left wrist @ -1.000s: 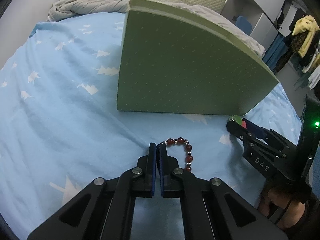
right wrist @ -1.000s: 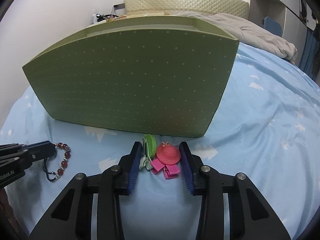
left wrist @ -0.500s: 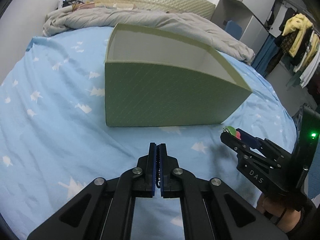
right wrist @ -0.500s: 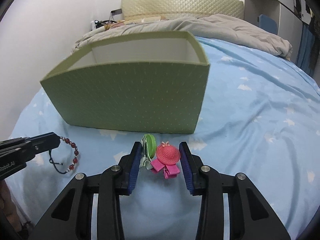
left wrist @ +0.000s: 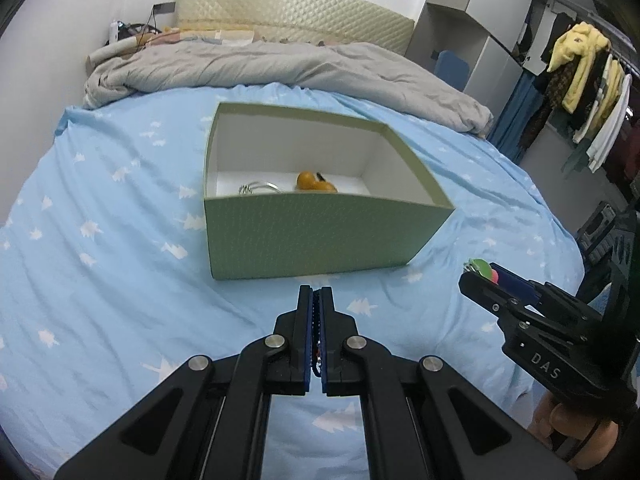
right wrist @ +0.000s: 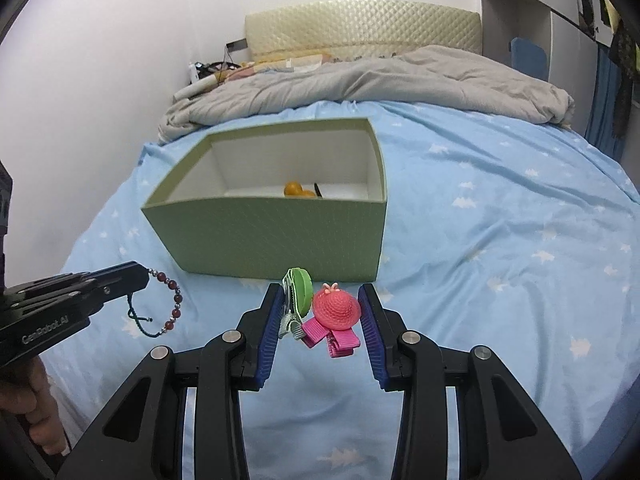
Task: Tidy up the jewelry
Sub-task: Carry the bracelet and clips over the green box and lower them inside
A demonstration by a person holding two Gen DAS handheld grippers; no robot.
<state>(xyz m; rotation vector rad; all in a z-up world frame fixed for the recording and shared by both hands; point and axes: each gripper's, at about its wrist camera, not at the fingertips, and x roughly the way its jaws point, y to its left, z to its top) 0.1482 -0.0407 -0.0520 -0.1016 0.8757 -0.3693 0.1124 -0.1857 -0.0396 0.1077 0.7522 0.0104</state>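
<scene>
A green open box stands on the blue bed sheet, white inside. In it lie an orange piece and a silver bangle. My left gripper is shut on a dark red bead bracelet, which dangles from its tips in the right wrist view; in its own view the bracelet is almost hidden between the pads. My right gripper is shut on two hair clips: a green one and a pink hat-shaped one. Both grippers hang above the sheet, short of the box's near wall.
A grey quilt is bunched at the head of the bed under a padded cream headboard. Clothes hang on a rack at the right. A person's hand holds the left gripper's handle.
Both grippers have risen with their loads. The box now shows from above with its inside and contents in view, where earlier only its outer wall showed.
</scene>
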